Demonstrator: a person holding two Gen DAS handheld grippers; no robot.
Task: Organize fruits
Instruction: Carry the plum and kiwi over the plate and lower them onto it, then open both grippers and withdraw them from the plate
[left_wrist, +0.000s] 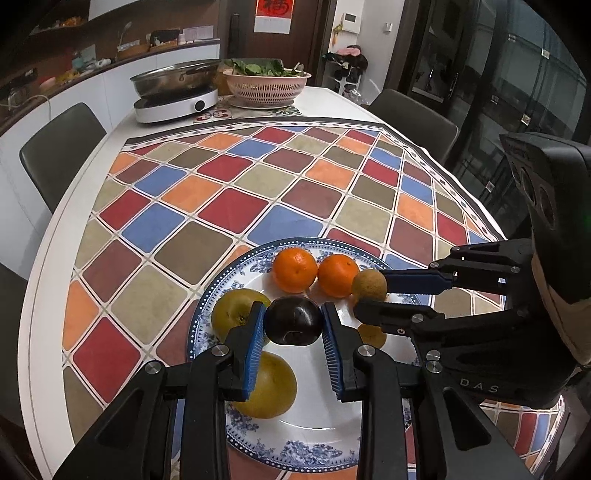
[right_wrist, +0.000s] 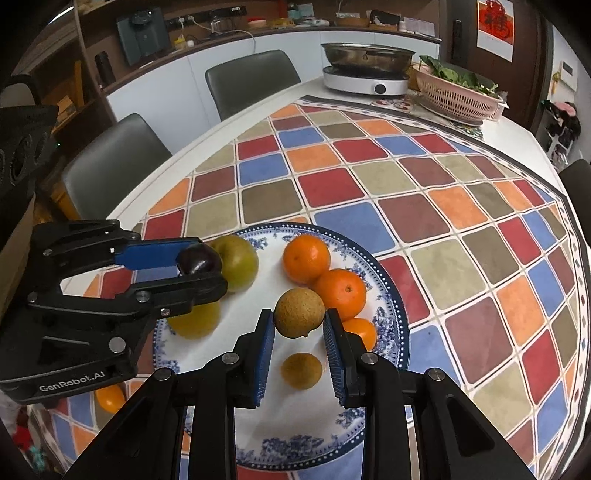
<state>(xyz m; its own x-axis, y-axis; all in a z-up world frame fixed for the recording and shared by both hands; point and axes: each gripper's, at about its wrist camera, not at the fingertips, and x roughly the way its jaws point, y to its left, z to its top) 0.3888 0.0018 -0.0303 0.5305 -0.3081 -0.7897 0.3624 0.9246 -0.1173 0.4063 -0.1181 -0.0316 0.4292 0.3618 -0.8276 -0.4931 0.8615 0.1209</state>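
Note:
A blue-patterned white plate (left_wrist: 317, 417) (right_wrist: 295, 435) holds the fruit. My left gripper (left_wrist: 293, 321) (right_wrist: 199, 264) is shut on a dark purple plum (left_wrist: 293, 321) (right_wrist: 199, 260), held just above the plate. My right gripper (right_wrist: 299, 314) (left_wrist: 369, 291) is shut on a small brown round fruit (right_wrist: 299, 314) (left_wrist: 368, 285). Two oranges (left_wrist: 294, 268) (left_wrist: 338, 275) lie at the plate's far side, two yellow-green pears (left_wrist: 234, 314) (left_wrist: 271, 386) at its left. Another small brown fruit (right_wrist: 301, 370) lies under the right gripper. A third orange (right_wrist: 364, 332) shows partly behind the right finger.
A checkered cloth (left_wrist: 240, 192) covers the white table (left_wrist: 48, 302). An induction cooker with a steel pot (left_wrist: 175, 96) and a pink basket of greens (left_wrist: 267, 85) stand at the far end. Chairs (left_wrist: 61, 151) (left_wrist: 413, 118) stand around. An orange (right_wrist: 109, 398) lies off the plate.

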